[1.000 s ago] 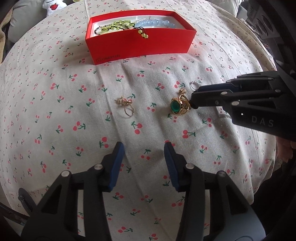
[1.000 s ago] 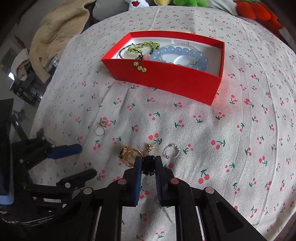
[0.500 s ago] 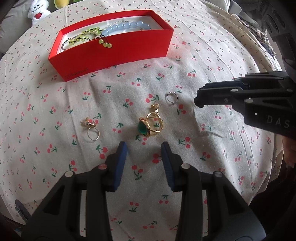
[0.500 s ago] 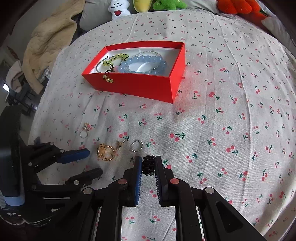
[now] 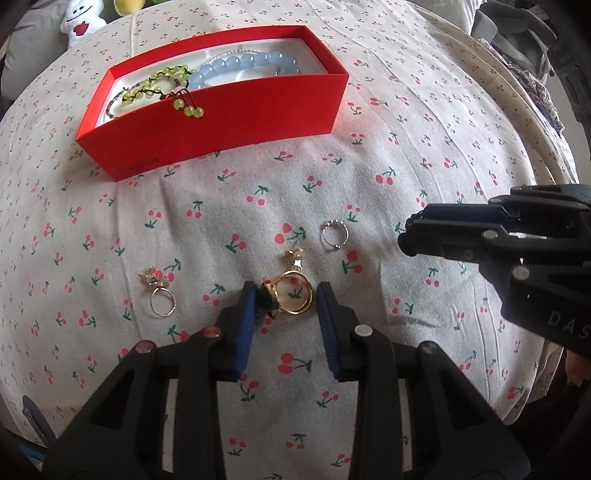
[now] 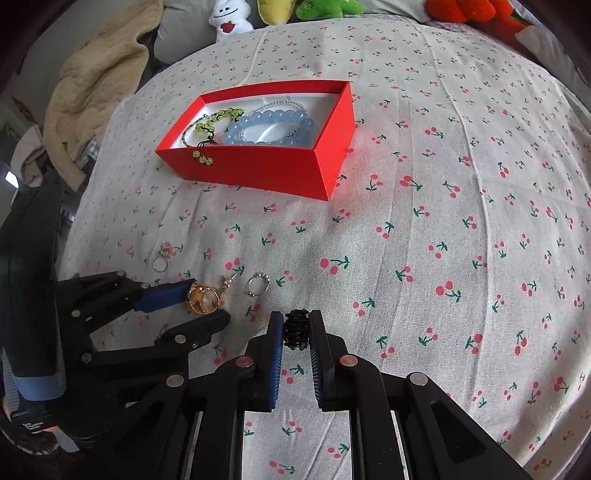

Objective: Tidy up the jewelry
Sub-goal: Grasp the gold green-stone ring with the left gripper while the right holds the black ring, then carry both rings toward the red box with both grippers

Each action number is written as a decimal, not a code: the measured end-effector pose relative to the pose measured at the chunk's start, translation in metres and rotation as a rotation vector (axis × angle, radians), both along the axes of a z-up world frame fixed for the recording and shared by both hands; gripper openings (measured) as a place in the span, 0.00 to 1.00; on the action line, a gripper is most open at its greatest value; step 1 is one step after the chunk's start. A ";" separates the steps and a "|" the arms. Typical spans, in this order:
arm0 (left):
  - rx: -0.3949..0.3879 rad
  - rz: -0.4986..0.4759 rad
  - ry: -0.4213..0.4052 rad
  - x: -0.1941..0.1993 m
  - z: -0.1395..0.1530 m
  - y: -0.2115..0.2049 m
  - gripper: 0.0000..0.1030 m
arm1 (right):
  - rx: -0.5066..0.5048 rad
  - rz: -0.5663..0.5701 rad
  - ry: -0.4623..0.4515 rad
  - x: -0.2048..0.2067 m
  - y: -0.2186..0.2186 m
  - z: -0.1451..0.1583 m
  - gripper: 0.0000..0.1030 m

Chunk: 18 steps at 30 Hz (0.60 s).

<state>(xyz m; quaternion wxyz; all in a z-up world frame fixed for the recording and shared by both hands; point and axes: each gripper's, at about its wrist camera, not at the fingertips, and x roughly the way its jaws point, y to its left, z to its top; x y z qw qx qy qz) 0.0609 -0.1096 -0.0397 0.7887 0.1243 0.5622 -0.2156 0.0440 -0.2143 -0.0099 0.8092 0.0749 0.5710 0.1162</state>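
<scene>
Spread across everything, a cherry-print cloth (image 6: 424, 229) over a rounded surface, bed or bench hard to tell. Behind it, a tan quilted blanket (image 6: 96, 85) and a row of plush toys (image 6: 227, 18). On the cloth, a red box (image 5: 221, 110) with white lining, holding a blue bead bracelet (image 5: 251, 62) and a green bead bracelet (image 5: 155, 88), the latter's tassel beads draped over the front wall. Nearer, left tongs (image 5: 284, 299) released, straddling a gold ring (image 5: 290, 297) with a dark stone that lies on the cloth; left finger touching or nearly touching the stone. Right tongs (image 6: 297, 330) clenched on a small black beaded piece (image 6: 295, 328), held above the cloth, well short of the box. Just beyond the gold ring, a small gold earring (image 5: 296, 255); beside that, a silver ring (image 5: 334, 235). Off to the left, apart, a thin ring with a pink cluster (image 5: 159, 291).
</scene>
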 end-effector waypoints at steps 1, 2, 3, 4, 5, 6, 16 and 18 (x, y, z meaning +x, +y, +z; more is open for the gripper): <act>-0.002 0.004 0.001 0.000 0.000 -0.001 0.31 | -0.001 -0.001 0.001 0.000 0.000 0.000 0.14; -0.006 0.007 0.003 0.001 0.000 -0.001 0.31 | -0.001 -0.003 0.001 0.001 0.001 0.000 0.14; -0.008 0.011 0.003 0.001 0.000 -0.001 0.31 | -0.002 -0.003 0.002 0.001 0.000 -0.001 0.14; -0.008 0.013 0.003 0.001 0.001 0.004 0.31 | -0.003 -0.005 0.002 0.000 0.000 0.000 0.14; -0.008 0.014 0.001 0.000 0.001 0.004 0.31 | -0.003 -0.007 0.002 0.000 0.001 0.000 0.14; -0.008 0.016 0.001 0.000 0.001 0.007 0.31 | -0.003 -0.007 0.002 0.000 0.001 0.000 0.14; -0.045 0.060 -0.015 -0.004 0.019 0.040 0.31 | 0.000 -0.019 -0.015 0.000 0.004 0.006 0.14; -0.055 0.071 -0.022 -0.003 0.024 0.046 0.31 | -0.001 -0.023 -0.023 0.001 0.004 0.008 0.14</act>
